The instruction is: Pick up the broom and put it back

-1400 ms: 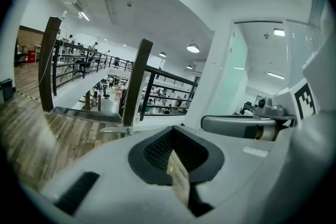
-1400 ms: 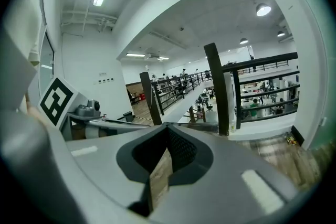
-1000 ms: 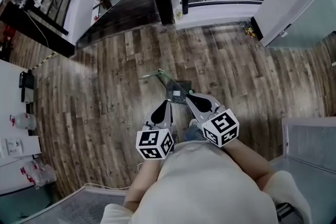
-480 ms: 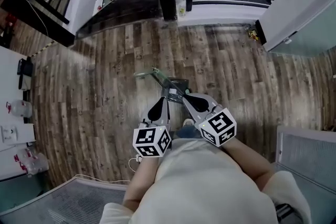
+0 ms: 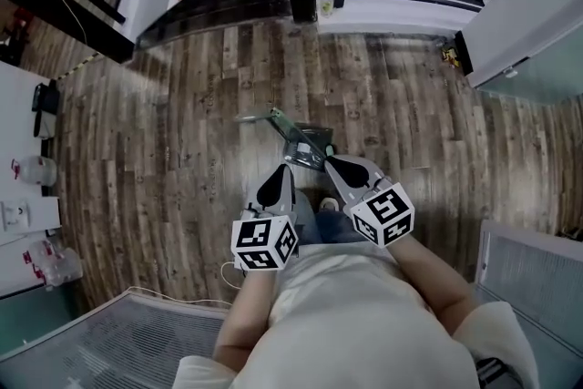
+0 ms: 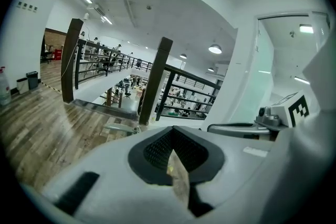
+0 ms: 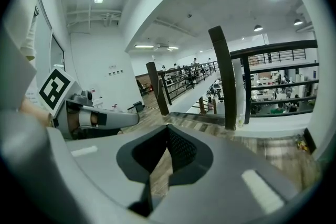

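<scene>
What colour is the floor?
Brown wooden planks, light and dark mixed. The floor shows best in the head view.

The left claw and right claw have dipped slightly, as the floor slid rightward in view.

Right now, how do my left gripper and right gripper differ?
In the head view, the right gripper reaches further forward, its tips beside the green tool on the floor; the left gripper ends just short of it. The right gripper angles leftward; the left gripper points nearly straight ahead. Both are shut and empty.
</scene>
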